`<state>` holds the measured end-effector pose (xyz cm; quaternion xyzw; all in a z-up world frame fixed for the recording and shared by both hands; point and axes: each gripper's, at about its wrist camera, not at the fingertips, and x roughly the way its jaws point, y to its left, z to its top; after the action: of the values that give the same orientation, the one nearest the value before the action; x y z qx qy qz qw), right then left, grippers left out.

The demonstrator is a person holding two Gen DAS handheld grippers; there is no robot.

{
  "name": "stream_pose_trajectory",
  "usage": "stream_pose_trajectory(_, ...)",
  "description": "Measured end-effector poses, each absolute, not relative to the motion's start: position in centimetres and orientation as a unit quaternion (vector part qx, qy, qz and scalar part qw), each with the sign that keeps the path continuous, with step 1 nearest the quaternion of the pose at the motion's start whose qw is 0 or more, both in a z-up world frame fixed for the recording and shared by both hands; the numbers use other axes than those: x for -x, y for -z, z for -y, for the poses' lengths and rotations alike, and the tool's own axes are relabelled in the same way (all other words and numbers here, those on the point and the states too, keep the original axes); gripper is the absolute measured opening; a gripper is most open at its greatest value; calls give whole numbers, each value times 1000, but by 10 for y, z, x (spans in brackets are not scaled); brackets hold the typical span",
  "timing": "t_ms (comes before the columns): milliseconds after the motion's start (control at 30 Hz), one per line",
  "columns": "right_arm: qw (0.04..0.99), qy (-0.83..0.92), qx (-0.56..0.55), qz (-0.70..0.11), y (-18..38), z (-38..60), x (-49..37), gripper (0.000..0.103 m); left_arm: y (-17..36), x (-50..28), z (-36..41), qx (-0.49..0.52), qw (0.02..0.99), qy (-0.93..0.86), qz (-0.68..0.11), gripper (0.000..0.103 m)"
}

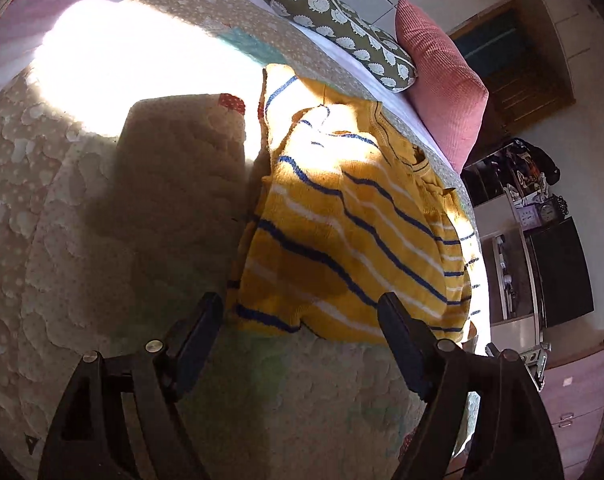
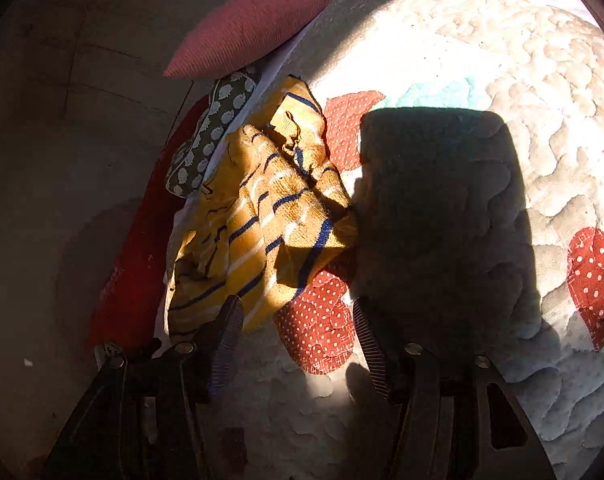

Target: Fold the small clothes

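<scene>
A small yellow knit sweater (image 1: 354, 232) with blue and white stripes lies crumpled on the quilted bedspread (image 1: 81, 220). In the left wrist view my left gripper (image 1: 302, 304) is open and empty, its fingers just short of the sweater's near hem. In the right wrist view the sweater (image 2: 261, 216) lies bunched at the bed's left side. My right gripper (image 2: 297, 312) is open and empty, its left fingertip at the sweater's near edge, above a red dotted patch.
A pink cushion (image 1: 442, 92) and an olive patterned bolster (image 1: 338, 20) lie at the bed's far edge beyond the sweater; both also show in the right wrist view, the cushion (image 2: 253, 24) and the bolster (image 2: 209, 128). Shelves and drawers (image 1: 574, 392) stand beside the bed. Strong sunlight and a dark shadow cross the quilt (image 2: 442, 220).
</scene>
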<state>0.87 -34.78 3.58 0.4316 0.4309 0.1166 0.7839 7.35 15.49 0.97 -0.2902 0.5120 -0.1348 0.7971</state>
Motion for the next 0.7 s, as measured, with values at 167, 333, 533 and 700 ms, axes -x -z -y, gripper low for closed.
stream_pose_trajectory(167, 790, -118, -422, -429, -30, 329, -30, 62, 1, -91, -149, 303, 789, 133, -518, 84)
stream_pose_trajectory(333, 799, -123, -425, -407, -24, 312, -65, 62, 2, -110, -147, 336, 777, 130, -516, 83)
stream_pose_trajectory(533, 769, -139, -482, -396, -15, 310, -81, 12, -6, -107, -138, 310, 778, 106, -536, 13)
stream_pose_trajectory(700, 771, -142, -491, -380, -30, 322, -58, 8, -36, -82, -138, 282, 797, 102, -523, 12)
